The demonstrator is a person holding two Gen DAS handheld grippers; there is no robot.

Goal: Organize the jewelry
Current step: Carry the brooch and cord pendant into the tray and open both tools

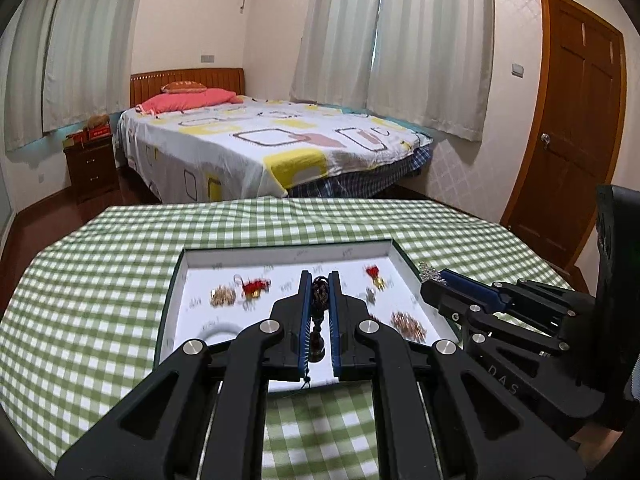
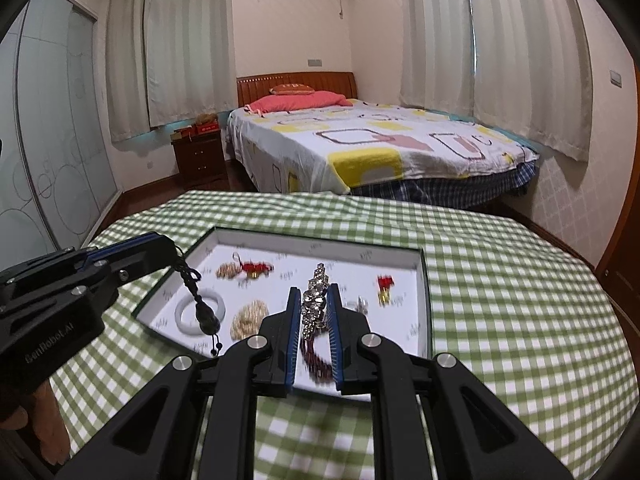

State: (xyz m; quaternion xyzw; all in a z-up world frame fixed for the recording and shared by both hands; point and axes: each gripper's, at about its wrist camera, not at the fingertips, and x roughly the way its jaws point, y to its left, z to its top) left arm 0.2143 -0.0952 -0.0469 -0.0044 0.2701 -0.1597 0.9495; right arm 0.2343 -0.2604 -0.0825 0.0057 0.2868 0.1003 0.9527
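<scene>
A white tray with a dark green rim [image 1: 288, 245] [image 2: 320, 238] lies on the checked table. My left gripper [image 1: 320, 280] is shut on a black cord with a dark bead pendant [image 1: 320, 294], which hangs over the tray. In the right wrist view, the left gripper [image 2: 173, 249] holds that cord at the tray's left edge, and the pendant [image 2: 207, 316] dangles above a white bangle [image 2: 188, 312]. My right gripper [image 2: 314, 292] is shut on a silver rhinestone piece [image 2: 316, 294]. A dark red beaded loop [image 2: 316, 362] shows blurred below it. The right gripper [image 1: 436, 280] hovers at the tray's right rim.
Gold chain piles [image 2: 250, 318] [image 1: 222, 295], red charms [image 2: 385, 282] [image 1: 256, 286] and a small silver piece [image 2: 360, 305] lie in the tray. The green checked cloth [image 2: 500, 300] covers the round table. A bed [image 2: 380, 148] stands beyond. A black chair [image 1: 616, 280] stands at right.
</scene>
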